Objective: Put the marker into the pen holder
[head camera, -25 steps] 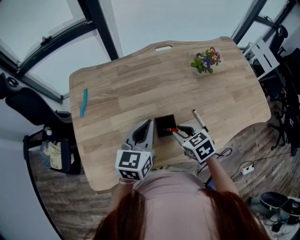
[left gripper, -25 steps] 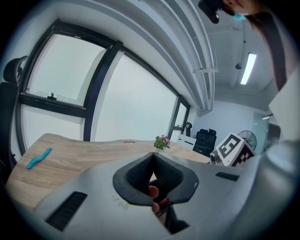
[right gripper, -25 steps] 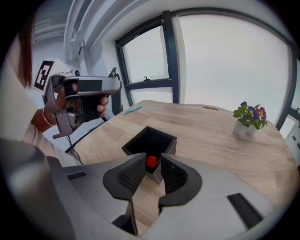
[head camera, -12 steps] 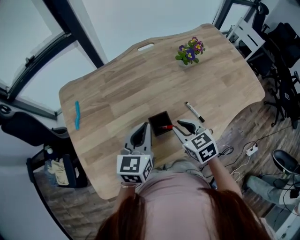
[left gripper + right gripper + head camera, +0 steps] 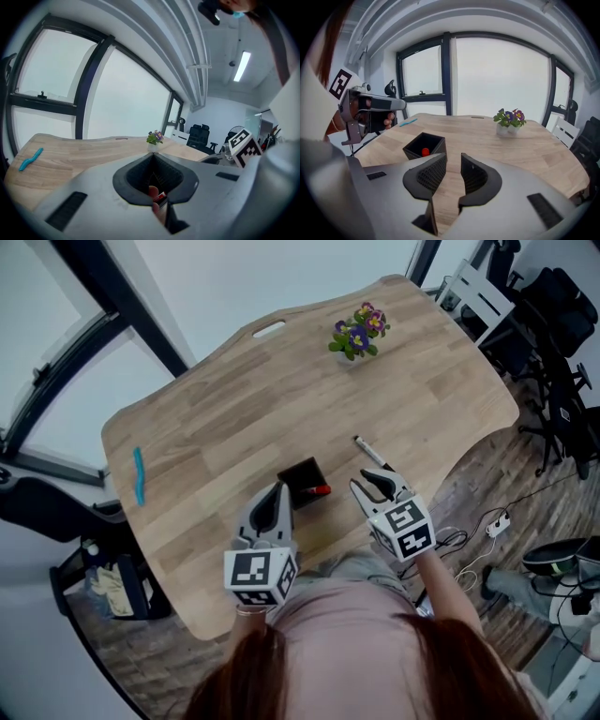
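The black square pen holder (image 5: pixel 300 476) stands on the wooden table (image 5: pixel 234 418) with a red marker (image 5: pixel 319 489) sticking out of it; the right gripper view shows the pen holder (image 5: pixel 433 143) and the marker's red end (image 5: pixel 425 152) inside. My right gripper (image 5: pixel 372 482) hovers just right of the holder, open and empty, and the right gripper (image 5: pixel 453 161) shows bare table between its pads. My left gripper (image 5: pixel 275 491) sits in front of the holder, its tips together on nothing. Through the hollow of the left gripper (image 5: pixel 152 157) I glimpse the red marker (image 5: pixel 160 197).
A white marker with a black cap (image 5: pixel 368 450) lies on the table right of the holder. A small pot of flowers (image 5: pixel 355 335) stands at the far side, a light blue object (image 5: pixel 139 474) at the left. Office chairs (image 5: pixel 553 324) crowd the right edge.
My right gripper has pulled back to the right, away from the holder, and the red marker that lay at its tips now rests in the holder. The left gripper has hardly moved.
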A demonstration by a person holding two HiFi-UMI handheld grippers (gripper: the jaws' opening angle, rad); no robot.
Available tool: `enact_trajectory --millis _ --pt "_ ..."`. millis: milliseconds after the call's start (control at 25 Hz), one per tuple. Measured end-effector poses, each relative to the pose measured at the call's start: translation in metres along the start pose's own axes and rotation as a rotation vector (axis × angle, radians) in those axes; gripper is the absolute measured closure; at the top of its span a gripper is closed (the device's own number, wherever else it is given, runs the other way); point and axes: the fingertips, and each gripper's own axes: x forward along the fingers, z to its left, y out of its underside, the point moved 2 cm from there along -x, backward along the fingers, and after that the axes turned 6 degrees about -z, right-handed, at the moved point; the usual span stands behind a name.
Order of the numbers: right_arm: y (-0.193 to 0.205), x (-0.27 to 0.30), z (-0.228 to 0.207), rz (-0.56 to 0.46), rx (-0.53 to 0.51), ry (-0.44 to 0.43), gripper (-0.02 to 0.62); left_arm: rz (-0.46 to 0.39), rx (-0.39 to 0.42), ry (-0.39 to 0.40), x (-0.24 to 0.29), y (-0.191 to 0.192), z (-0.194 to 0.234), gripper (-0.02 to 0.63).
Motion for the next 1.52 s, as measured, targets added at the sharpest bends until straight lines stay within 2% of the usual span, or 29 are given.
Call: enact_trajectory --millis 200,480,800,1160,1520 --pt "0.012 -0.007 -0.025 -0.001 -0.004 0.031 0.505 -0.013 -0.018 -0.048 0.006 0.0 -0.008 0.606" --pt "0.028 -0.013 -0.053 0.013 -0.003 0.016 0.505 -0.034 -0.028 -0.116 0.013 -0.002 -0.02 0.606" --pt "0.053 -0.012 -0.074 0.064 -0.028 -0.01 0.503 -0.05 -0.012 -0.155 0.021 -0.007 -0.036 0.606" --pt "0.085 -0.004 -0.097 0.128 -0.004 -0.047 0.503 -0.037 -0.019 -0.184 0.026 0.003 -0.056 0.604" --pt "0.107 0.005 -0.111 0.174 -0.037 -0.074 0.482 -0.037 -0.034 -0.226 0.02 0.012 -0.074 0.604"
